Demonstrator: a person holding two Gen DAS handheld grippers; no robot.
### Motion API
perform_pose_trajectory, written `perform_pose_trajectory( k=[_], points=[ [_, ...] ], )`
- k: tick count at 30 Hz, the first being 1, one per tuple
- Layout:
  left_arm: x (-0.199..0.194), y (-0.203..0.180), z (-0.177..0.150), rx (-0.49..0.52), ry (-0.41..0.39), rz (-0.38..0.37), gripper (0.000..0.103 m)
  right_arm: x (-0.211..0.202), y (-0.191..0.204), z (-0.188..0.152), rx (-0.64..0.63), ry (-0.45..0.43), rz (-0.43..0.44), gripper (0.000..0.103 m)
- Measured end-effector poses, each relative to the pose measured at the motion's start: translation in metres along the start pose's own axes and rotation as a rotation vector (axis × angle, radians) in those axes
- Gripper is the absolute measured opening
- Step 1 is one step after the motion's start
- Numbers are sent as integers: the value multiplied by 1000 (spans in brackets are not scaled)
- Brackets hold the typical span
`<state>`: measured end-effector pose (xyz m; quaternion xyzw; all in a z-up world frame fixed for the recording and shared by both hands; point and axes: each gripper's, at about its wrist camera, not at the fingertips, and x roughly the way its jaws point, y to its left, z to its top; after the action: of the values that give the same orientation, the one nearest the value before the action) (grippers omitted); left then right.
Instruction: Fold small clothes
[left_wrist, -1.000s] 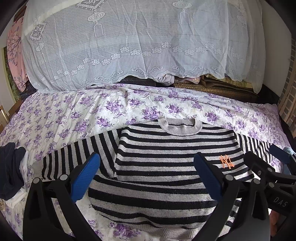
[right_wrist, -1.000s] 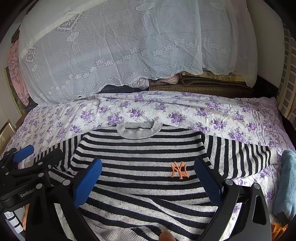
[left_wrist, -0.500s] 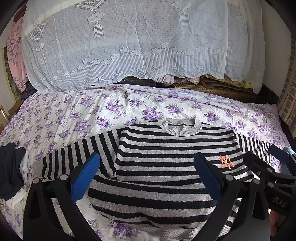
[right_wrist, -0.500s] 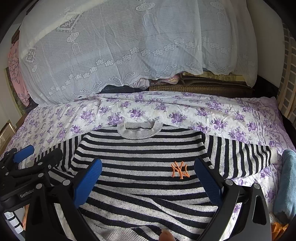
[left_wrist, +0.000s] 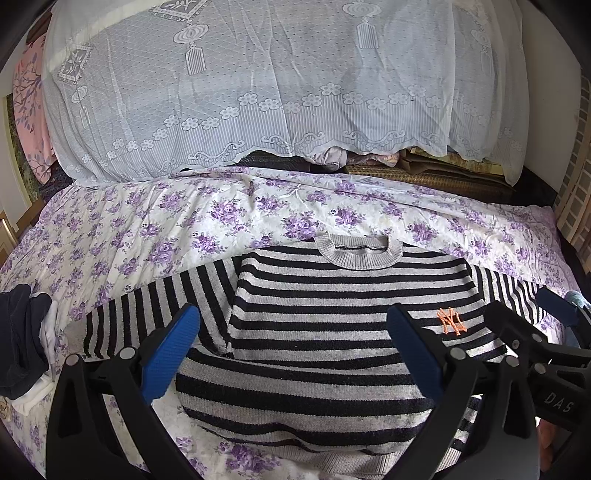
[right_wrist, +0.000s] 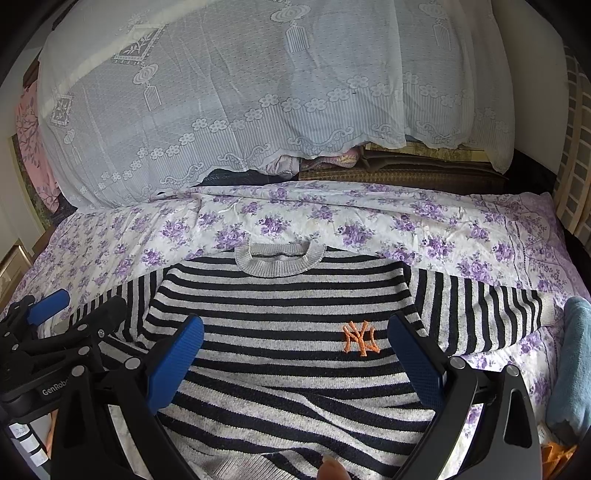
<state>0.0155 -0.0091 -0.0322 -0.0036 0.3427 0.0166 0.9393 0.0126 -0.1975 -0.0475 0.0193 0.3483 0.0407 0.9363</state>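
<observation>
Folding starts at the sleeves: the striped sweater (right_wrist: 280, 332) lies face-up on the bed (right_wrist: 461, 236), hem rumpled near you. Your left gripper (left_wrist: 291, 354) and right gripper (right_wrist: 295, 362) hover spread wide, holding nothing; smooth the hem first, then pinch each cuff.

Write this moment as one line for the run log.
left gripper: open | right gripper: open | black-and-grey striped knit sweater: flat, sleeves spread on purple floral bedsheet, unfolded

Fuzzy knit sweater (right_wrist: 280, 306); thin printed cotton sheet (right_wrist: 369, 221) beyond; sheer lace cover (right_wrist: 221, 92) behind; ribbed matt blue fingertips (right_wrist: 177, 354).
</observation>
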Motion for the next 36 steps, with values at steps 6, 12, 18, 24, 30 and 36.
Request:
perform_pose_trajectory(
  k=[6, 12, 18, 24, 30, 36],
  points=[
    [0, 0, 0, 0, 0, 0, 99, 0, 1, 0, 0, 1, 0, 100],
    [0, 0, 0, 0, 0, 1, 99, 0, 1, 0, 0, 4, -1, 100],
    [0, -1, 0, 0, 0, 1, 99, 1, 1, 0, -2, 6, -2, 100],
    [0, -1, 0, 0, 0, 1, 99, 0, 1, 0, -1, 6, -2, 100],
    [0, -1, 0, 0, 1, 1, 99, 3, -5, 0, -3, 7, -1, 100],
    [1, 5, -2, -3, 11, 15, 99, -3, 1, -4, 8, -15, 10, 100]
  ],
)
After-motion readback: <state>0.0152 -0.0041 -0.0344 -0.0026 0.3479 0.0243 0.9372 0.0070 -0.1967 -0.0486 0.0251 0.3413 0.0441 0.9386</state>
